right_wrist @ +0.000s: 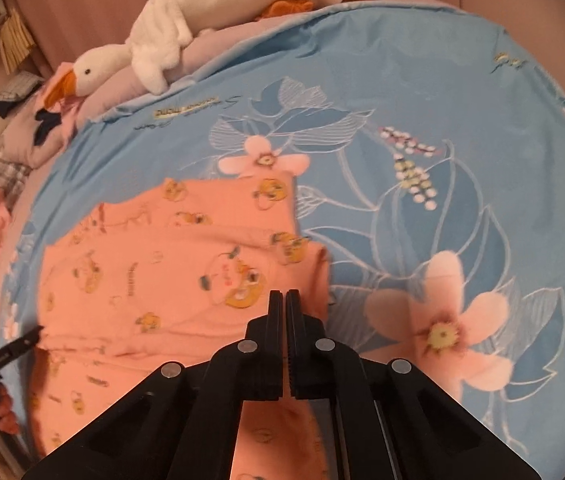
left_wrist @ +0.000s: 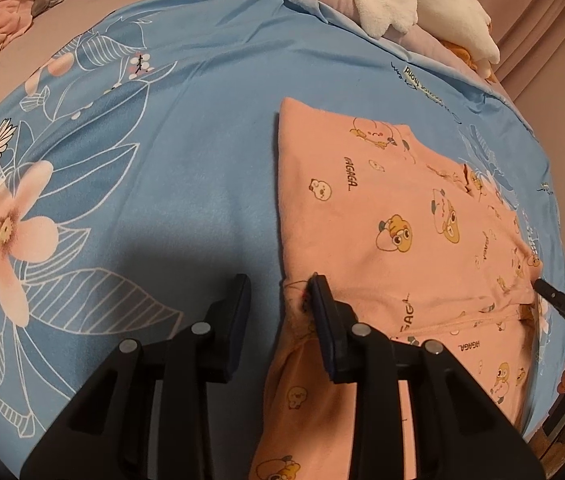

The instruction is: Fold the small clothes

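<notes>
The pink pajama top point(left_wrist: 394, 216) lies folded on the blue flowered sheet point(left_wrist: 154, 152), right of center, and the left gripper point(left_wrist: 280, 288) is wide open beside its edge while the right gripper point(right_wrist: 284, 300) is pinched closed—maybe on nothing—so the fold could flop open.

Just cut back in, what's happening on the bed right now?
A person with a handheld gripper in each hand is folding a small peach pajama garment with a cartoon duck print, spread on the blue floral bedsheet. The left gripper is open at the garment's near left edge, one finger over the cloth, gripping nothing. The right gripper is shut at the garment's near right side; whether it pinches cloth is unclear. A plush goose lies at the bed's far edge.
</notes>
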`<state>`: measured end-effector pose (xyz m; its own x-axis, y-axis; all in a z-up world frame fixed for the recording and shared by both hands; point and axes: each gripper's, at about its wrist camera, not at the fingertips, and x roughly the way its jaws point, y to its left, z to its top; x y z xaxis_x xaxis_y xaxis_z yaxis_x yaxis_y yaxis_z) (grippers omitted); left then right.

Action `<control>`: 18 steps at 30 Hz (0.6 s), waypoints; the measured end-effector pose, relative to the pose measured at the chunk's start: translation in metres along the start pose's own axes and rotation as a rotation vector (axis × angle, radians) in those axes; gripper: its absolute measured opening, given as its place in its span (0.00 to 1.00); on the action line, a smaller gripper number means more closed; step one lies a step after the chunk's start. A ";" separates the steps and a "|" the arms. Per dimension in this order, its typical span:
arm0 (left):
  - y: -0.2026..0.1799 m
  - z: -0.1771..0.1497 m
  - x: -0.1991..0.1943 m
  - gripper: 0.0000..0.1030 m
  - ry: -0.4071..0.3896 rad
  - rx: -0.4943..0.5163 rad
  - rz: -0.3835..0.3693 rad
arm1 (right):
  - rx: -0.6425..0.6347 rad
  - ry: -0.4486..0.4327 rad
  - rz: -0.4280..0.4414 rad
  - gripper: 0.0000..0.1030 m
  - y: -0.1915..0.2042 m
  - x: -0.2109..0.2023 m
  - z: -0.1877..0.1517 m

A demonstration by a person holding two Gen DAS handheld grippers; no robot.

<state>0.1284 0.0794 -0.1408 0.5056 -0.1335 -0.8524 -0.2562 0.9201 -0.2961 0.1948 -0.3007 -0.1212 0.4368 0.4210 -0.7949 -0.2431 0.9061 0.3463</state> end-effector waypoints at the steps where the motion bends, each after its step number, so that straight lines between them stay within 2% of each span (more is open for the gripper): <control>1: -0.001 0.000 0.000 0.32 -0.002 0.002 0.003 | 0.003 0.014 -0.006 0.04 -0.003 0.004 -0.002; 4: -0.002 -0.001 0.000 0.32 -0.006 0.008 0.007 | 0.038 0.054 0.022 0.03 -0.010 0.016 -0.008; 9: -0.001 -0.001 0.001 0.32 -0.007 0.005 0.006 | 0.050 0.052 0.015 0.03 -0.012 0.018 -0.014; 16: -0.007 -0.006 -0.005 0.32 -0.017 0.027 0.034 | 0.011 0.037 -0.035 0.03 -0.003 0.021 -0.018; 18: -0.013 -0.008 -0.014 0.28 -0.027 0.047 0.039 | 0.011 0.028 -0.048 0.04 -0.002 0.019 -0.018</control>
<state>0.1182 0.0668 -0.1283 0.5182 -0.0877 -0.8507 -0.2378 0.9407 -0.2418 0.1879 -0.2955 -0.1457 0.4235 0.3754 -0.8244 -0.2124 0.9259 0.3125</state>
